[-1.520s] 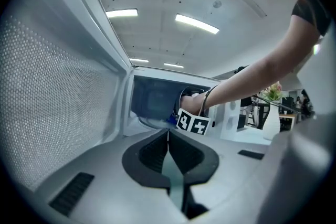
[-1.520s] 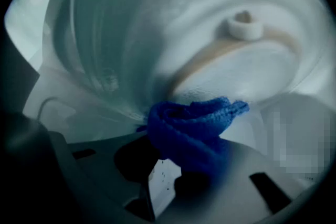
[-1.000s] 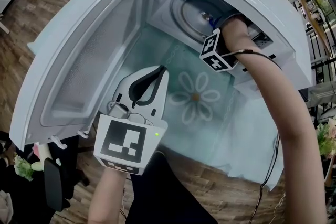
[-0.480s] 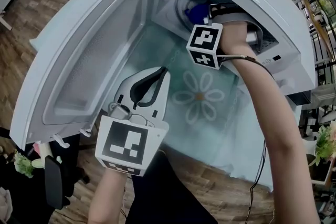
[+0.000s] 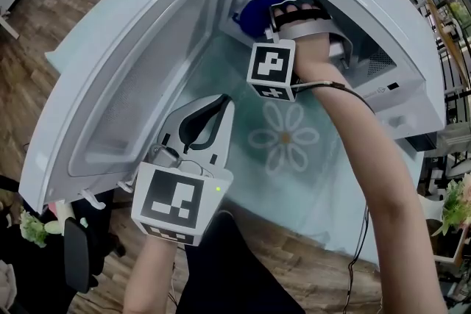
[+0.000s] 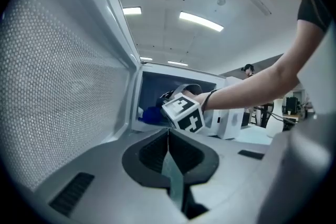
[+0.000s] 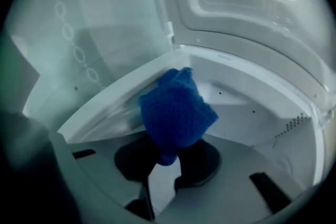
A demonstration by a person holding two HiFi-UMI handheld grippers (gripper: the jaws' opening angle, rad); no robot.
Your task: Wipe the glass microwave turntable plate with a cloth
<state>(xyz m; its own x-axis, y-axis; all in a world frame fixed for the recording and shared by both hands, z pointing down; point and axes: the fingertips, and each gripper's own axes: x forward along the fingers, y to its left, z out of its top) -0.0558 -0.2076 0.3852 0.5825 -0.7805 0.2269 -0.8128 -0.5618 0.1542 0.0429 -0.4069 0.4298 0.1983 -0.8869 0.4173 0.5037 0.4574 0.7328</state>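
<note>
Microwave (image 5: pixel 368 4) is sitting on the worktop (image 5: pixel 324 195), white, with its door (image 5: pixel 140 77) swung fully open to the left. The worktop is showing a pale teal surface with a daisy print (image 5: pixel 285 137) just in front of the cavity. Wood floor (image 5: pixel 66 4) is showing around it.

The person's right forearm (image 5: pixel 368 158) is reaching in from the lower right towards the cavity mouth.

Left gripper (image 5: pixel 228 98) is hovering over the worktop beside the open door and pointing at the cavity, well short of it. Its fingers (image 6: pixel 167 140) are pressed together with nothing between them. Its marker cube (image 5: pixel 176 202) is facing the head camera.

Right gripper (image 5: pixel 271 12) is sitting at the cavity mouth, its marker cube (image 5: pixel 271 68) just outside above the daisy. Its fingers (image 7: pixel 194 162) are clamping the blue cloth (image 7: pixel 176 113) by its lower end, and the rest is bunching up above the tips.

In the head view the cloth (image 5: pixel 254 15) is showing at the left of the cavity opening.

Glass turntable plate: can't make it out, since the right gripper and cloth are covering the cavity.
</note>
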